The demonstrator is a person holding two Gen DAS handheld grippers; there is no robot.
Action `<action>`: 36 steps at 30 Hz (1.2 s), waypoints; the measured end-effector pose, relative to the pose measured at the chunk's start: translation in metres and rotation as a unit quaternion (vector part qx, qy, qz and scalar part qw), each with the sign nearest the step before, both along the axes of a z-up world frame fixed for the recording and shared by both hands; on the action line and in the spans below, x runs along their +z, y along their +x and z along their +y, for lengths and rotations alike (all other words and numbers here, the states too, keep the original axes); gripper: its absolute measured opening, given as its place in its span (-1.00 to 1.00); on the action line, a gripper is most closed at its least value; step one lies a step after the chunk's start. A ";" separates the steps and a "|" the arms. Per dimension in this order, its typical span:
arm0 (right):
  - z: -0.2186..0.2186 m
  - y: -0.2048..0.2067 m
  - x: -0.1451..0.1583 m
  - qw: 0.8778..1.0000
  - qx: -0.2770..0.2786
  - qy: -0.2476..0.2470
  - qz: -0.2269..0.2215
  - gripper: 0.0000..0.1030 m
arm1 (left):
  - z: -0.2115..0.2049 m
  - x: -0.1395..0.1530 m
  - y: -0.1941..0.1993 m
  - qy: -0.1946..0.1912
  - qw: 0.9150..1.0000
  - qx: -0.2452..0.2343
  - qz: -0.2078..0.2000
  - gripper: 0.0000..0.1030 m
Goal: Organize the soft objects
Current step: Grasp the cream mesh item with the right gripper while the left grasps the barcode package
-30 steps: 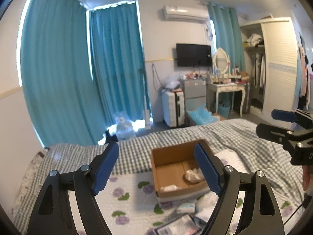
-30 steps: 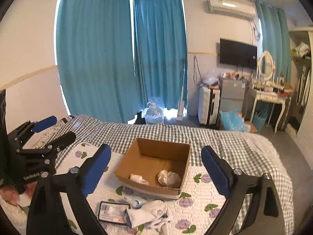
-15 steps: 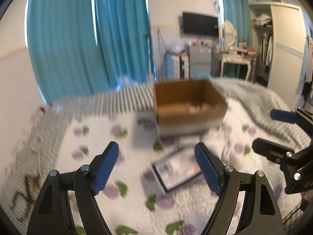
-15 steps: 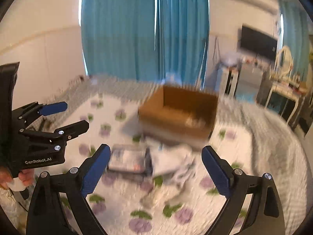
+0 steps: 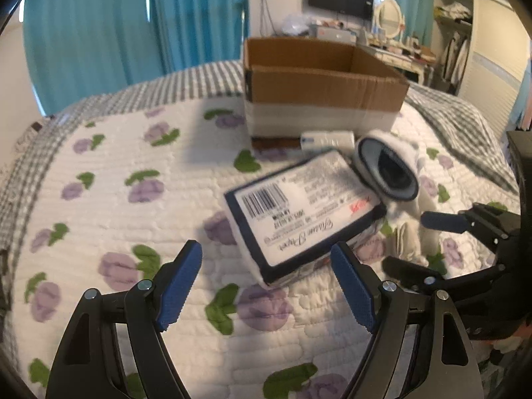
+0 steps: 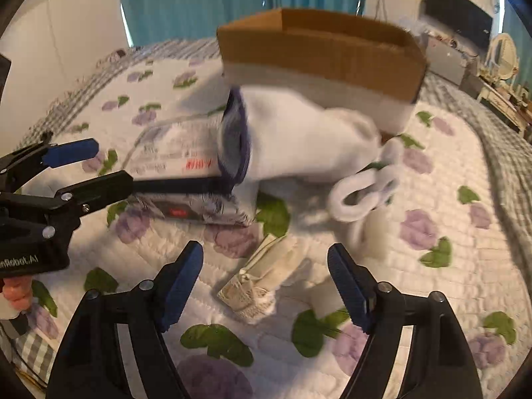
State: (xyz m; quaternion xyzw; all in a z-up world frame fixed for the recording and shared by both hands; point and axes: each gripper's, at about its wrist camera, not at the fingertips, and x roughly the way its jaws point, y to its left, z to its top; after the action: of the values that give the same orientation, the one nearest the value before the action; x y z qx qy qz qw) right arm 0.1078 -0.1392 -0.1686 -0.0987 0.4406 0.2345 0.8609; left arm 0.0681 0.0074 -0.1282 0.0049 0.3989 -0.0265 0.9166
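A tissue paper pack (image 5: 299, 206) lies on the floral quilt, just beyond my open left gripper (image 5: 266, 282); it also shows in the right wrist view (image 6: 179, 166). A white sock with a dark blue cuff (image 5: 385, 169) lies against its right end, also in the right wrist view (image 6: 292, 139). A small cream lace-edged sock (image 6: 262, 279) lies between the open jaws of my right gripper (image 6: 266, 279). A white looped sock (image 6: 365, 189) lies to the right. The open cardboard box (image 5: 319, 79) stands behind them.
The white quilt with purple flowers (image 5: 133, 183) covers a grey checked bedspread (image 5: 465, 116). A small white packet (image 5: 327, 139) lies at the box's front. Teal curtains, a TV and a dressing table stand beyond the bed.
Both grippers have dropped from high above the bed to close over the quilt. The pack and socks now fill the views. Both stay open.
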 end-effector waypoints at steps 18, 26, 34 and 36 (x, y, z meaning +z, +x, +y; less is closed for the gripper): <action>-0.021 -0.002 0.005 0.999 -0.028 0.032 0.008 -0.39 | -0.004 -0.026 0.022 0.002 1.000 -0.028 0.012 0.57; -0.018 -0.001 0.002 0.999 -0.028 0.030 0.013 -0.38 | -0.010 -0.032 0.031 -0.006 0.999 -0.050 0.002 -0.10; -0.020 -0.006 0.007 0.999 -0.027 0.039 0.009 -0.38 | 0.000 -0.016 0.019 -0.027 0.999 -0.038 0.000 -0.40; -0.020 -0.011 0.012 0.999 -0.024 0.041 0.003 -0.38 | 0.005 -0.009 0.012 -0.035 0.999 -0.029 0.006 -0.42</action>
State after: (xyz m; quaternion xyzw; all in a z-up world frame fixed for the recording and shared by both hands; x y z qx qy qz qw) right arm 0.0968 -0.1592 -0.1569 -0.0515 0.4358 0.2318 0.8681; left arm 0.0800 0.0120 -0.1375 -0.0155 0.4026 -0.0670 0.9128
